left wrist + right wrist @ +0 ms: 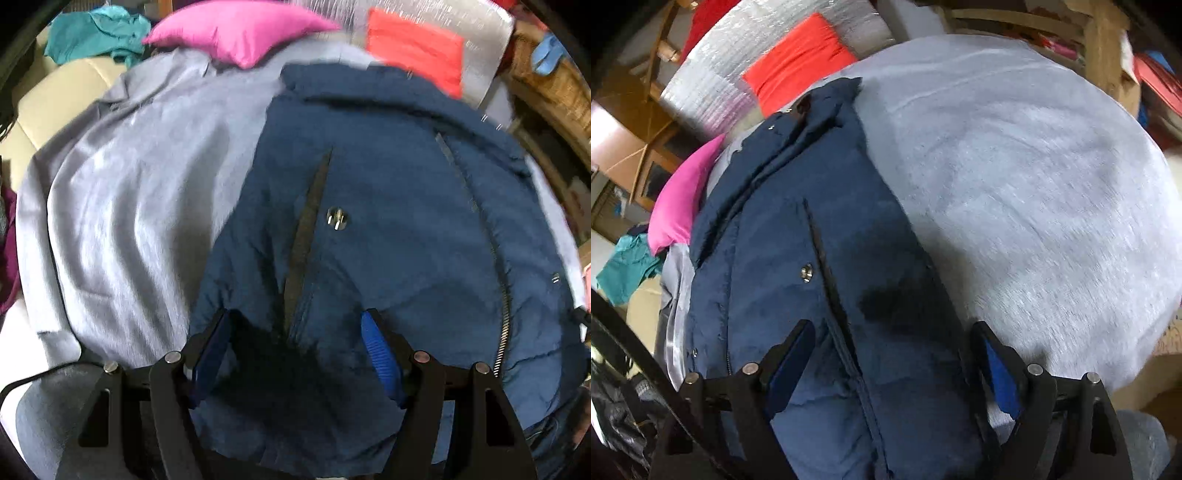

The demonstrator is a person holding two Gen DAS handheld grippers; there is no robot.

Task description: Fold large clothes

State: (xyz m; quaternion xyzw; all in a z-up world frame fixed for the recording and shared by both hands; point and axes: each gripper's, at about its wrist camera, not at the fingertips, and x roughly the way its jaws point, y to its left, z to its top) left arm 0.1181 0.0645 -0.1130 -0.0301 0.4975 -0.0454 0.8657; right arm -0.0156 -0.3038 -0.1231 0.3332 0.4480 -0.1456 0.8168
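- Hovering low over a navy jacket (369, 221) in the left wrist view, the left gripper (295, 332) has jaws spread wide with nothing between the blue pads (380, 358); looks positioned to pick a hem or edge for a fold, not gripping yet.
- Jacket lies front-up on a grey sheet (129, 192) that serves as the folding surface; snap button (337, 218) and a slanted pocket slit (306, 236) face up, zipper (502, 314) runs down the right side.
- Pink cushion (240, 29) and an orange-red cloth (417, 48) sit beyond the collar, teal garment (96, 33) far left, likely waiting pile.
- Right wrist view: right gripper (894, 350) also has jaws apart, empty, straddling the jacket's edge where navy meets grey sheet (1034, 184); probably lining up on that side edge.
- Jacket (798, 240) runs lengthwise away from the camera, collar at far end near the orange-red cloth (801, 51); pink cushion (683, 195) beside its left.
- Judgement: fold not started, garment laid out roughly flat.
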